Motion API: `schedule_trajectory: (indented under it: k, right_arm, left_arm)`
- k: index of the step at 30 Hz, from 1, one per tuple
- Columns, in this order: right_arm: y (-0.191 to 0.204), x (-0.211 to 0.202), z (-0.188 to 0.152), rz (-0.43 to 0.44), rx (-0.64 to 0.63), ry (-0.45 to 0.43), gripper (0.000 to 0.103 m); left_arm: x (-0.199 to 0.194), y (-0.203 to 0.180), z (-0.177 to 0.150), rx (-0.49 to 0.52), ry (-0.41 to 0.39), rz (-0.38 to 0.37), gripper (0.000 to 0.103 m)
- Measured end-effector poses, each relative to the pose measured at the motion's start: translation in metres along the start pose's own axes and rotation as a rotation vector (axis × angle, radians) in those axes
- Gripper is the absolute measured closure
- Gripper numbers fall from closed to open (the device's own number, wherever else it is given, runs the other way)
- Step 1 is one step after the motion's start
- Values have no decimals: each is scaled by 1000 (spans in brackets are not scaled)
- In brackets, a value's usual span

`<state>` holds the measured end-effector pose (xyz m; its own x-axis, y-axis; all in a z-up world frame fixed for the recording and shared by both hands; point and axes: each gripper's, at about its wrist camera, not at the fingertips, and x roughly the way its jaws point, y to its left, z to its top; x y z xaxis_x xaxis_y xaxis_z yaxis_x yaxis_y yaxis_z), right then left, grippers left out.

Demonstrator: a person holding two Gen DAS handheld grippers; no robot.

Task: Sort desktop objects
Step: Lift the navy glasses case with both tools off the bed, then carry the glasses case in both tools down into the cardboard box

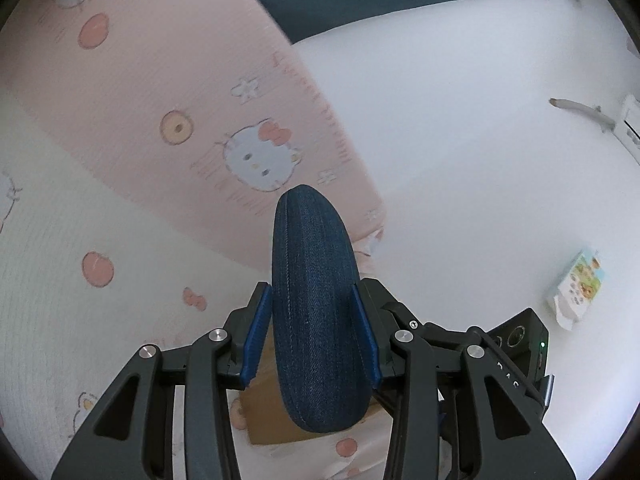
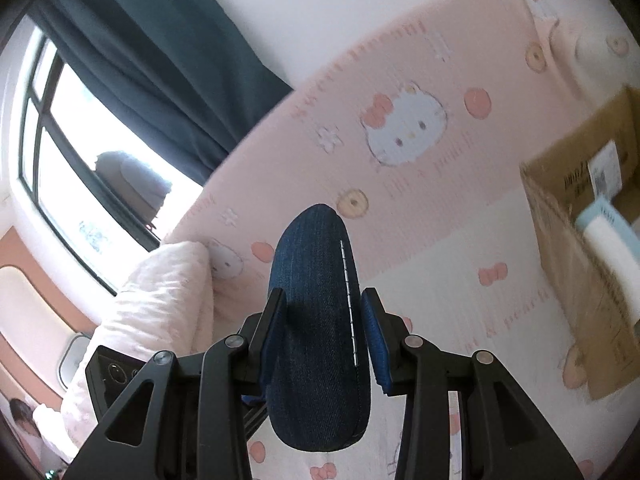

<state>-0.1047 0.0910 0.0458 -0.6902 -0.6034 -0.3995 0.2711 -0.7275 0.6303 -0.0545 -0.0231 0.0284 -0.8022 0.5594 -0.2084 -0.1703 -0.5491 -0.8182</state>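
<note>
While both tongs are raised above the pink cartoon-print cloth (image 1: 168,92), each one is clenched on a blue denim case. My left tongs (image 1: 310,330) grasp the first denim case (image 1: 314,312) between the two blue pads (image 1: 256,332), which press on its flanks; the case stands on edge and projects toward 12 o'clock in the left wrist view. Beneath that case, at 6 o'clock, a brown cardboard box (image 1: 264,420) is partly visible. At 3 o'clock a small colourful printed packet (image 1: 578,286) lies against a plain white area; I cannot tell whether that area is a wall or a floor.

My right tongs (image 2: 322,332) grasp the second denim case (image 2: 316,320) in the same manner, pads on both flanks, with a white stitched seam (image 2: 349,304) running along its right side. In the right wrist view an open cardboard box (image 2: 576,216) sits at 3 o'clock on the cloth, well apart from the case, with a pale blue-and-white item (image 2: 608,240) inside it. A dark curtain (image 2: 160,60) and a window (image 2: 60,140) occupy 10 o'clock. A folded pale pink blanket (image 2: 156,300) lies at 8 o'clock.
</note>
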Motion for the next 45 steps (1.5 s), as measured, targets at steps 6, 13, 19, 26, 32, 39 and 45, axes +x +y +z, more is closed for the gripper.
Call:
schedule_trajectory:
  k: [6,13,19,26,32,39,45]
  right_arm:
    - [0,-12,7,6,-12,-14,67]
    - [-27,-24,15,0,10,-9,67]
    - [-70,-43,29,-43,52,-27,67]
    - [-134,-84,51,-125,115,-76,67]
    - [-178,-108,72,-199,135,-83,69]
    - [-238,-122,105,-247,163,-35,70]
    - [-289,-145,127,-258,188,-19,69]
  left_arm:
    - [0,-11,-2,10,6,-4,60]
    - [22,-22,-18,14,53,1,60]
    - [67,-39,-45,24,128,-16,60]
    - [130,-67,-83,47,230,-59,60]
    - [188,-90,-122,58,309,-68,60]
    - [246,-105,-161,18,353,-37,60]
    - [295,-114,-183,-16,383,-17,60]
